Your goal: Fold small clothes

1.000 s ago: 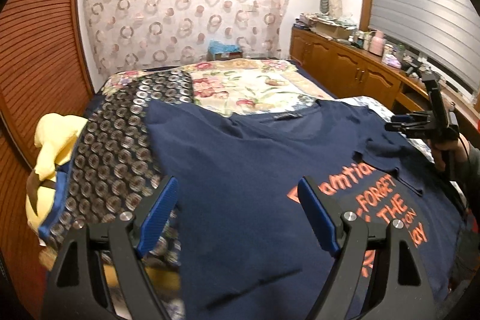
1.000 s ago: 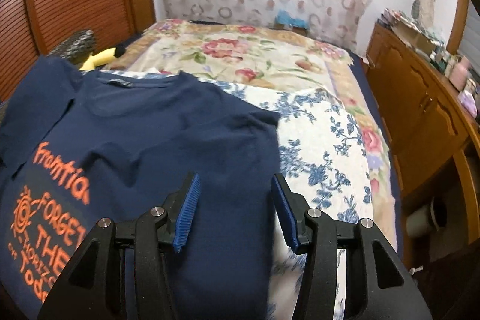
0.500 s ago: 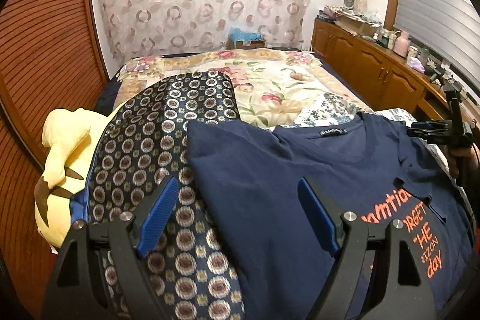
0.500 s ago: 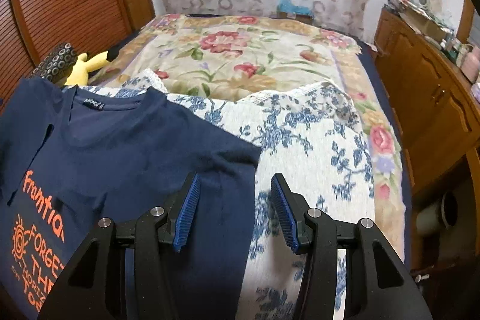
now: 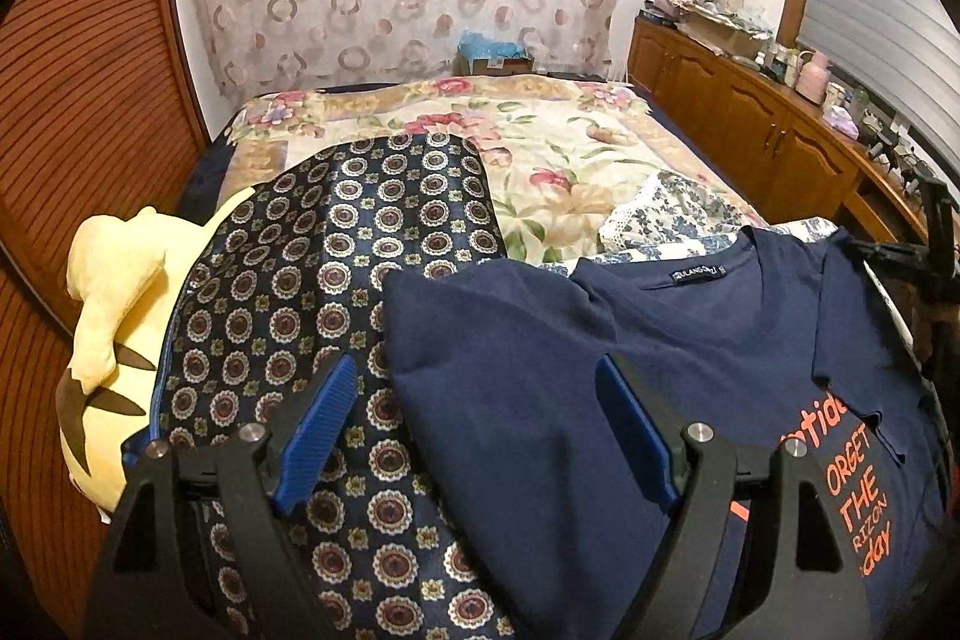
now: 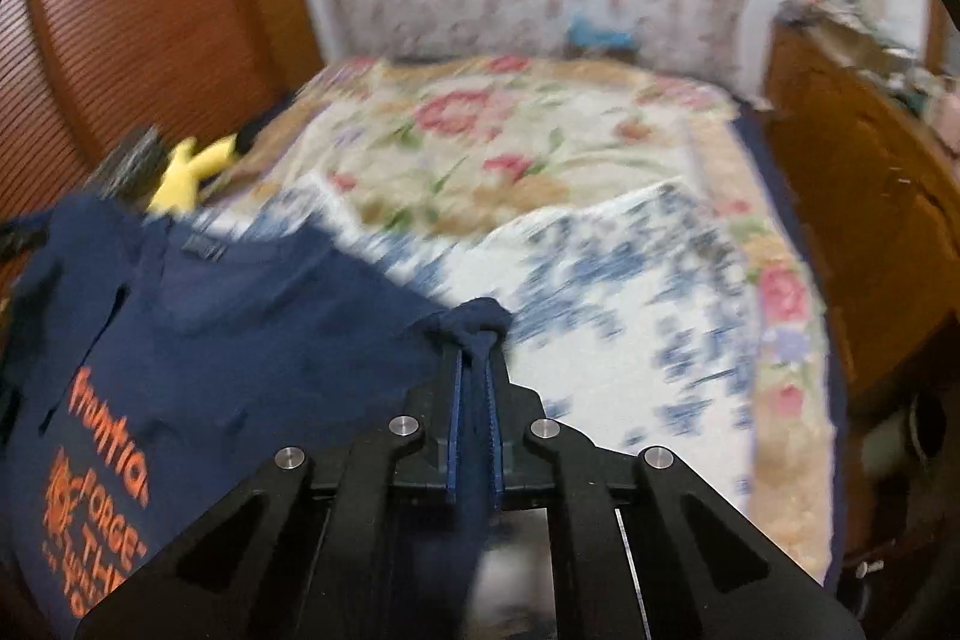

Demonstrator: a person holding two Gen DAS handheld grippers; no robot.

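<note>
While left tool [image 5: 474,427] gapes wide — right tool [image 6: 474,370] just clamped navy T-shirt [image 6: 252,316].

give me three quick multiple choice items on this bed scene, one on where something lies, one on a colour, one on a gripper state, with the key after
1. Where does the yellow plush toy lie relative to the navy t-shirt in the left wrist view?
A. On top of it
B. To its left, beyond the patterned dark cloth
C. On the wooden cabinet

2. What colour is the lettering on the t-shirt?
A. White
B. Green
C. Orange

3. What is the right gripper doing?
A. Shut on the t-shirt's fabric
B. Wide open above the bedspread
C. Shut on the plush toy

Key:
1 B, the toy sits at the far left, with the patterned cloth between it and the shirt.
2 C, the print reads orange in both views.
3 A, its jaws have just been closing, and a bunch of navy fabric is pinched between the blue pads.
</note>
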